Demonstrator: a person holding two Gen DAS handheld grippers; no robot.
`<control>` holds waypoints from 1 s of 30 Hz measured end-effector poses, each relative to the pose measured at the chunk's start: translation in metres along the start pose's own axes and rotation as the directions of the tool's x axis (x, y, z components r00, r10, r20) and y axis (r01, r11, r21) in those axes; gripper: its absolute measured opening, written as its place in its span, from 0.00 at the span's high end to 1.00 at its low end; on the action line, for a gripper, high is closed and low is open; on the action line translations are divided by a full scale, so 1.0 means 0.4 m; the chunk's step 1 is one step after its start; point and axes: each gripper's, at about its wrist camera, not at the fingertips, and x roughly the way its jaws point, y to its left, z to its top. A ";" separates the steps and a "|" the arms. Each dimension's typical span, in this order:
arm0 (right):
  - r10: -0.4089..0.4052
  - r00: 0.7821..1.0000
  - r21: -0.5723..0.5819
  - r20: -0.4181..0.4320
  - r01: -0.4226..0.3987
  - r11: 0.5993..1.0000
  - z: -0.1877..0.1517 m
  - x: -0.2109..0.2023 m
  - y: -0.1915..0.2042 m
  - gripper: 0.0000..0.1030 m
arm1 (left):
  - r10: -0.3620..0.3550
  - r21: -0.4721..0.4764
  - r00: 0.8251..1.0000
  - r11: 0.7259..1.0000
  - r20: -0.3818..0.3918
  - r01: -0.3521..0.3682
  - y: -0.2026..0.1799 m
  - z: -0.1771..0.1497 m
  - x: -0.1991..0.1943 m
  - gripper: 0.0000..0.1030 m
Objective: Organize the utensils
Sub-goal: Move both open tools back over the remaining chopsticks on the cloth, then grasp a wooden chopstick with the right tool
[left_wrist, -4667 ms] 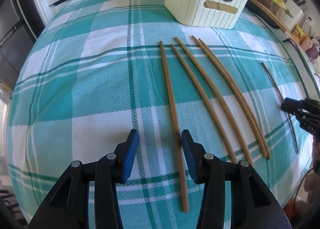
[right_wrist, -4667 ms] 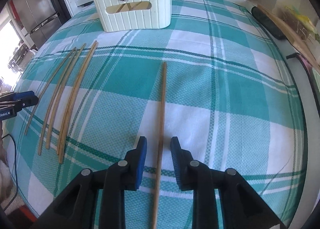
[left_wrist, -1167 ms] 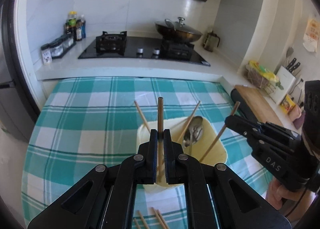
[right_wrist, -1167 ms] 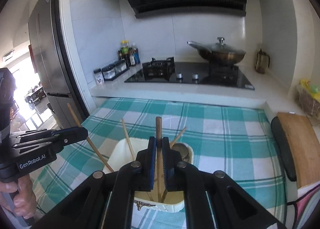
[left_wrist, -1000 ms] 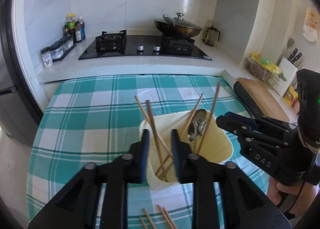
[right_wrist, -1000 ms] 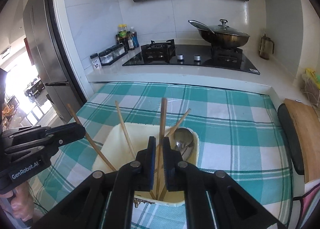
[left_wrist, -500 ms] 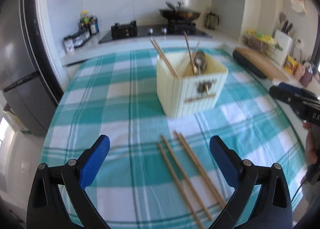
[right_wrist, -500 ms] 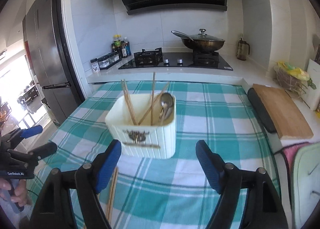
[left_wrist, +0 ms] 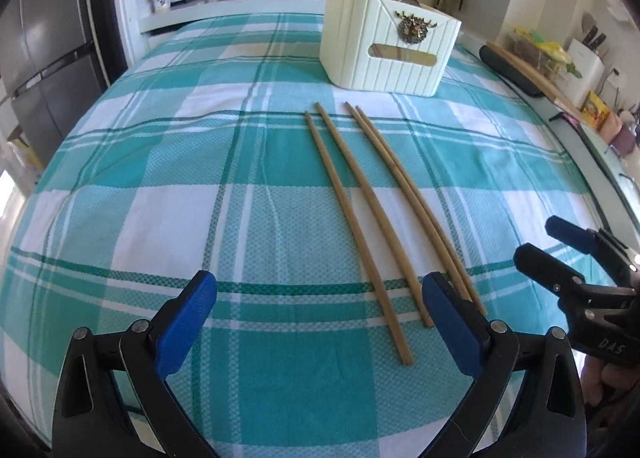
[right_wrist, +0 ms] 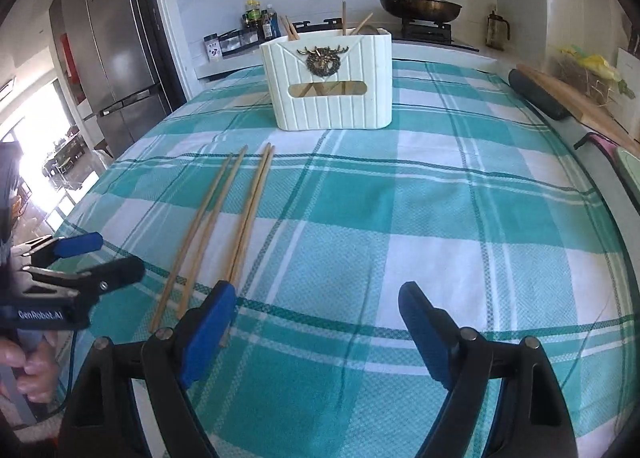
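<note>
While both show chopsticks, only right-wrist shows fingers.

Two handheld grippers, black plastic frames with triangular cut-outs and silver pivot screws. Left gripper: blue pads on both fingers, white "GenRobot.AI" lettering along its side, thin blue cable trailing below. Right gripper: matching blue pads, white "DAS" lettering on its side.

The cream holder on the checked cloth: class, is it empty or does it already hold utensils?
Not empty. Chopstick ends stick up above the rim of the holder, and more show through its front slot. Four chopsticks lie outside on the cloth.
</note>
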 end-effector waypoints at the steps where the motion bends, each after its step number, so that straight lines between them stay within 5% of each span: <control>1: 0.001 1.000 -0.020 -0.008 -0.002 1.000 0.003 0.012 0.012 0.27 | 0.007 -0.001 1.000 1.000 -0.001 -0.007 -0.006 -0.002 0.012 0.01; 3: 0.008 0.999 -0.051 -0.037 -0.010 0.999 0.000 0.039 0.033 0.42 | 0.045 0.004 0.999 0.999 0.014 -0.045 -0.010 -0.012 0.025 0.01; 12: 0.050 0.994 -0.098 -0.100 -0.060 0.993 -0.005 0.084 0.078 0.59 | 0.116 0.014 0.993 0.993 -0.028 -0.115 -0.009 -0.012 0.072 0.00; 21: 0.121 0.987 -0.095 -0.108 -0.131 0.987 0.004 0.086 0.106 0.65 | 0.115 0.014 0.993 0.993 -0.028 -0.115 -0.008 -0.013 0.071 0.00; 30: 0.097 0.985 -0.099 -0.142 -0.111 0.989 0.001 0.098 0.119 0.81 | 0.116 0.014 0.993 0.993 -0.028 -0.116 -0.007 -0.013 0.071 0.00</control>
